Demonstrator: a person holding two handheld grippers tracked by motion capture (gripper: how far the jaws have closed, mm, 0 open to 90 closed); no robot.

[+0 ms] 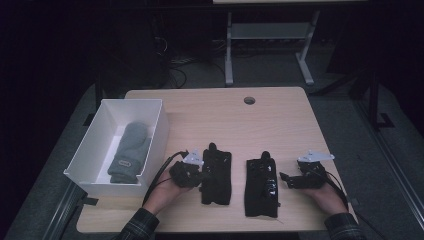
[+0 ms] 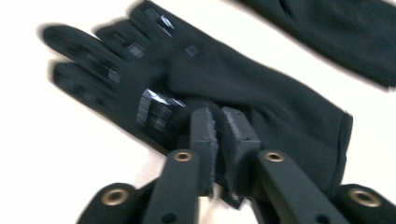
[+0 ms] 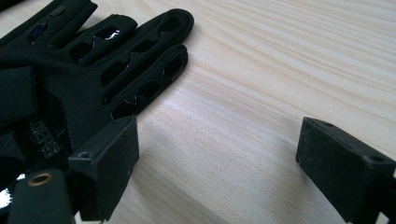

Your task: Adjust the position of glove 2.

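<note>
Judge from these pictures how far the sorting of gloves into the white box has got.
Done: one grey mitten lies in the white box. In hand: the left gripper, fingers nearly closed, is at the edge of the left black glove. Left: both black gloves are on the table; the right gripper waits open beside the right black glove.

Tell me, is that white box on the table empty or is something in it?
Not empty. The white box sits open-topped at the table's left edge, and one grey mitten lies flat inside it, cuff toward the person.
</note>
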